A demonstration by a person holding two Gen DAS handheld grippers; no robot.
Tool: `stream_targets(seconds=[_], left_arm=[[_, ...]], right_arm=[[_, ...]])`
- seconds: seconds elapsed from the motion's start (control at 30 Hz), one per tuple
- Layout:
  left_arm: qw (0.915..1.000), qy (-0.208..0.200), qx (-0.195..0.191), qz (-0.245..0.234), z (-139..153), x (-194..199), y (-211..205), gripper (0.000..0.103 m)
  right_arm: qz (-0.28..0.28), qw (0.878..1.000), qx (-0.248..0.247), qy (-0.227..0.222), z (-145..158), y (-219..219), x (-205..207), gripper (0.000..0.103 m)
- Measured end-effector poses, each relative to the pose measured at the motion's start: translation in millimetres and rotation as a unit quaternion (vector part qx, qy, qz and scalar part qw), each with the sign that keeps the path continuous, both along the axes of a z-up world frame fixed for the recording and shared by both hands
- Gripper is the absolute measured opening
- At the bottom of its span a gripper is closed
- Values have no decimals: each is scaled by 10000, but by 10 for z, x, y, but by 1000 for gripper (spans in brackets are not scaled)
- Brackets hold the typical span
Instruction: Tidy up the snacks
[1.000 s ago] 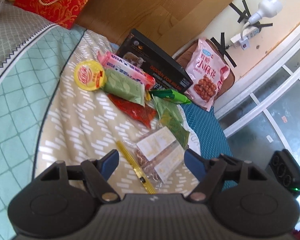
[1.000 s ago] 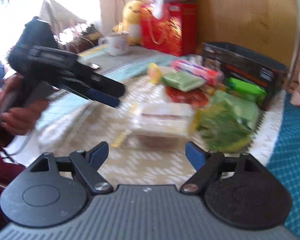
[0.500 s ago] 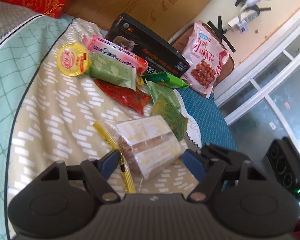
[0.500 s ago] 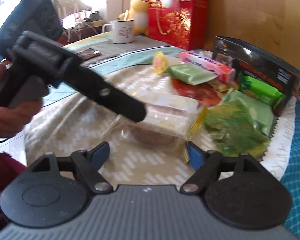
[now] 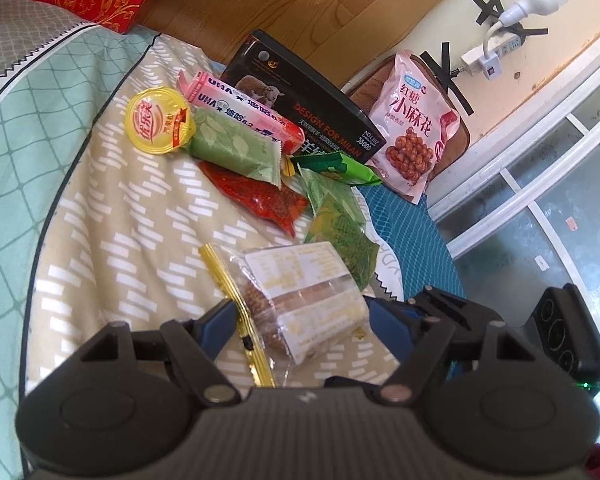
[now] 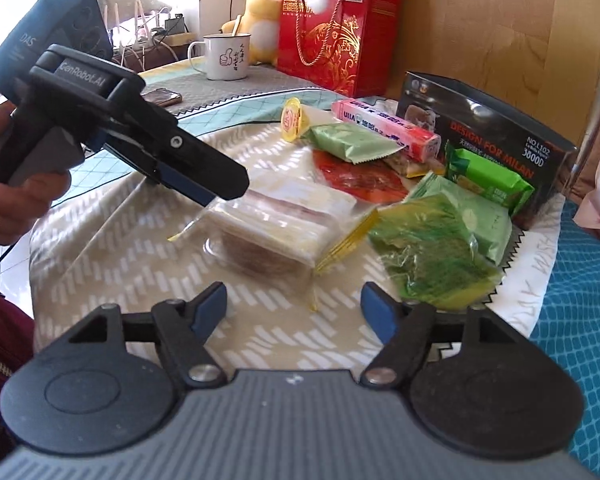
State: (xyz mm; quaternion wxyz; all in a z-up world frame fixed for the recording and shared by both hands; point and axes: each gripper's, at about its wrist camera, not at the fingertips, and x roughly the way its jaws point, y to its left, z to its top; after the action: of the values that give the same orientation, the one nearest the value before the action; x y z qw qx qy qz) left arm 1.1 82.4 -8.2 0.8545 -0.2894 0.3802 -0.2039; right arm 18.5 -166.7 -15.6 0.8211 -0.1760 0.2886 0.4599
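A clear packet of brown cakes (image 5: pixel 300 296) with a white label and gold strip lies on the beige cloth. My left gripper (image 5: pixel 300 318) is open, with the packet between its blue pads and no visible squeeze. In the right wrist view the left gripper (image 6: pixel 224 190) slants down over this packet (image 6: pixel 268 236). My right gripper (image 6: pixel 294 308) is open just in front of the packet, with nothing between its fingers. Behind lie a yellow jelly cup (image 5: pixel 158 120), a pink wafer pack (image 5: pixel 244 112), a leaf-print green packet (image 5: pixel 236 148), a red packet (image 5: pixel 260 196) and a green bag (image 6: pixel 432 248).
A black box (image 6: pixel 488 128) stands at the back with a bright green pack (image 6: pixel 488 180) against it and a pink bag (image 5: pixel 412 120) beside it. Further back are a red gift bag (image 6: pixel 336 36), mug (image 6: pixel 224 58) and phone (image 6: pixel 162 97). Blue cloth (image 6: pixel 580 320) lies right.
My left gripper has moved forward and down, so the clear packet now lies between its fingers. The right gripper's fingers have drawn in a little.
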Motion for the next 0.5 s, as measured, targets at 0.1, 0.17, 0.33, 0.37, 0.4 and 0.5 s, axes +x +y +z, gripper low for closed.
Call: stream_targets(seconds=[0.1,0.17,0.33,0.37,0.4,0.5], left_arm=[[10000,-28,82,-26,-3,20,-41,64],[9999,-18,103,-49,-13,32,-60,60],[9995,-134,282,-73,54,-11,-87,60],[9995,-175,264,-65,80,-21,-80,60],[9994,-227,239,-56,112,-26,-70,60],[9988,-407,256,-29,234,-33,-54,60]], right_arm=[[170,9998,88,34,-19,83,7,77],[199,9997,152,84,-16,148,-2,76],[140,9997,185,-22,25,184,-26,59],[119,9996,238,21,37,165,-15,57],[106,9995,303,43,55,145,-8,56],[65,9990,446,-36,125,123,-16,55]])
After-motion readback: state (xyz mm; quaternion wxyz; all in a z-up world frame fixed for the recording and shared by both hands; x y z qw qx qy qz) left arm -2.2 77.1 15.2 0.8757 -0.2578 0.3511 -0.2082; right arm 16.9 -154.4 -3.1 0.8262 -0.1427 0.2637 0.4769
